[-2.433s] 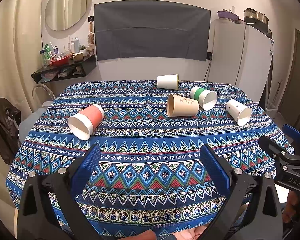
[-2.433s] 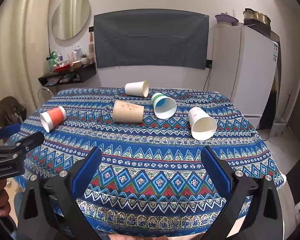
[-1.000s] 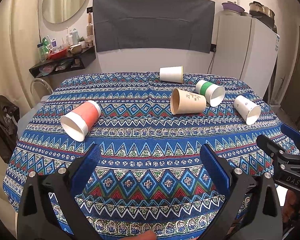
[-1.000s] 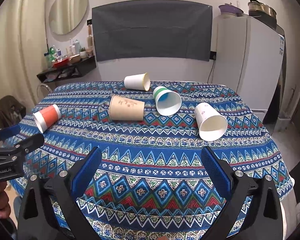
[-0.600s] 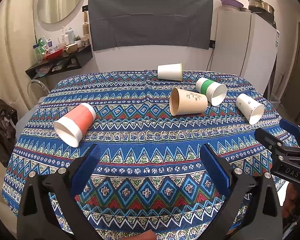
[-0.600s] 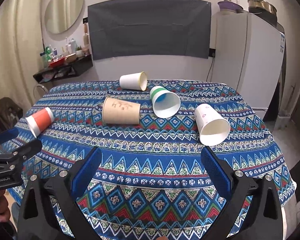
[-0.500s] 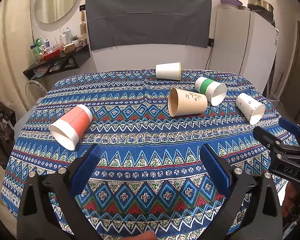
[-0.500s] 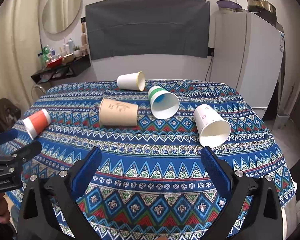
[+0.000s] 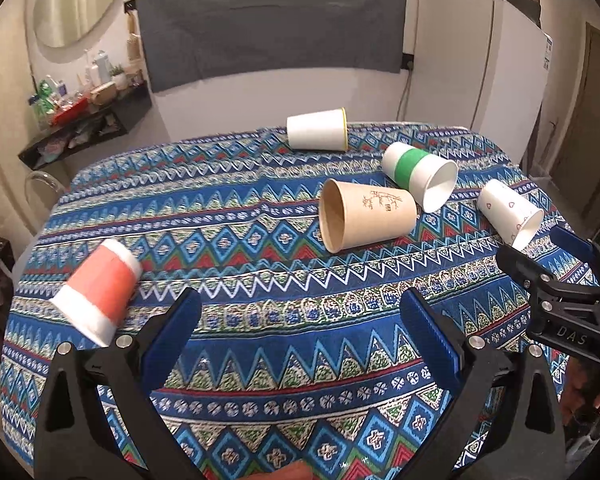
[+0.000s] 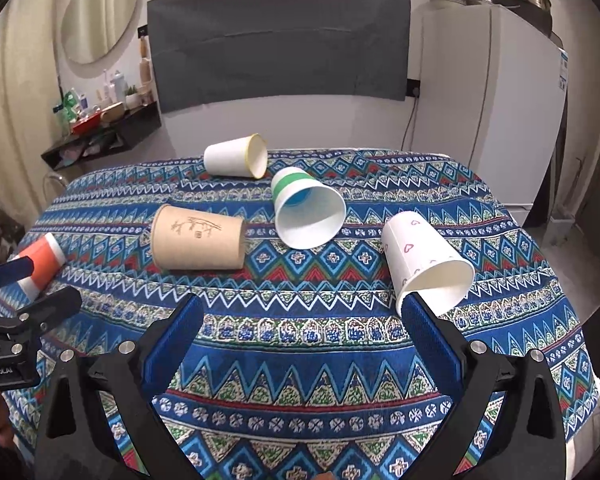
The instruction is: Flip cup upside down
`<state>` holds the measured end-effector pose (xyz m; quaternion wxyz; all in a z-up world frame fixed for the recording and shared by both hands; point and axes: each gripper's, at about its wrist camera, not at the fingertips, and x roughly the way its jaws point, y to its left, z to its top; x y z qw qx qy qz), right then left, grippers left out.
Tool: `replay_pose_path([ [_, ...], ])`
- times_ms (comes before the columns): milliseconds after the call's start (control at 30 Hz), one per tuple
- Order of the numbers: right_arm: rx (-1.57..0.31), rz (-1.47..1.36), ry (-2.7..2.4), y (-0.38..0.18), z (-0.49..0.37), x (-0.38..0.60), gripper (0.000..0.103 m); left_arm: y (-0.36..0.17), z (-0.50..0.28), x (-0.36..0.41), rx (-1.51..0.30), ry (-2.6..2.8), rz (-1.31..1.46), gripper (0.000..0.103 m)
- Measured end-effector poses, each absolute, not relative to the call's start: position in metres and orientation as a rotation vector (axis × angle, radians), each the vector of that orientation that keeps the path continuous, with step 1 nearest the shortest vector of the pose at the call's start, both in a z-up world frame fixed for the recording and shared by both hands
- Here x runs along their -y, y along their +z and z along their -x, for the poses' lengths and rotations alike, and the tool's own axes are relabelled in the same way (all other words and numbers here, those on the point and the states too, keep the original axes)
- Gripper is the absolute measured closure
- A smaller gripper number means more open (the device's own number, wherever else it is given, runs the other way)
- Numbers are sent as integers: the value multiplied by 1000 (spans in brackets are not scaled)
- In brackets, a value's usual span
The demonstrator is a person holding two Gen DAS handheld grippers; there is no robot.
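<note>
Several paper cups lie on their sides on a blue patterned tablecloth [image 9: 260, 208]. An orange cup [image 9: 100, 292] lies at the left, just beyond my left gripper [image 9: 300, 332], which is open and empty. A brown cup [image 9: 366, 216], a green-banded cup [image 9: 418, 174], a white cup with hearts [image 9: 510, 214] and a yellow-rimmed white cup [image 9: 318, 130] lie further back. My right gripper [image 10: 300, 332] is open and empty; the heart cup [image 10: 424, 260] lies just beyond its right finger. The brown cup [image 10: 198, 238] and green-banded cup [image 10: 306, 214] lie ahead.
A white fridge [image 10: 488, 104] stands behind the table at the right. A black wall shelf [image 10: 100, 136] with bottles is at the back left. A dark cloth [image 10: 280, 36] hangs on the far wall. The table's edges fall off at left and right.
Both grippers have moved forward over the table, so the cups appear closer. The orange cup now lies near my left finger, the heart cup near my right finger. Both stay open.
</note>
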<state>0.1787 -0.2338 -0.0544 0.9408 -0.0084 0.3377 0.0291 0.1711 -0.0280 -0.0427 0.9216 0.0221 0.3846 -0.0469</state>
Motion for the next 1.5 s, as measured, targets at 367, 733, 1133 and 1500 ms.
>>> replay_pose_path([
  [367, -713, 73, 38, -71, -203, 242, 8, -61, -220, 39, -861, -173, -123, 6],
  [733, -710, 103, 90, -79, -210, 236, 8, -71, -258, 57, -817, -223, -212, 6],
  [1133, -731, 119, 104, -91, -215, 233, 8, -81, -255, 83, -700, -401, -286, 27],
  [1500, -745, 101, 105, -94, -214, 238, 8, -88, -257, 80, -763, -466, -185, 99],
])
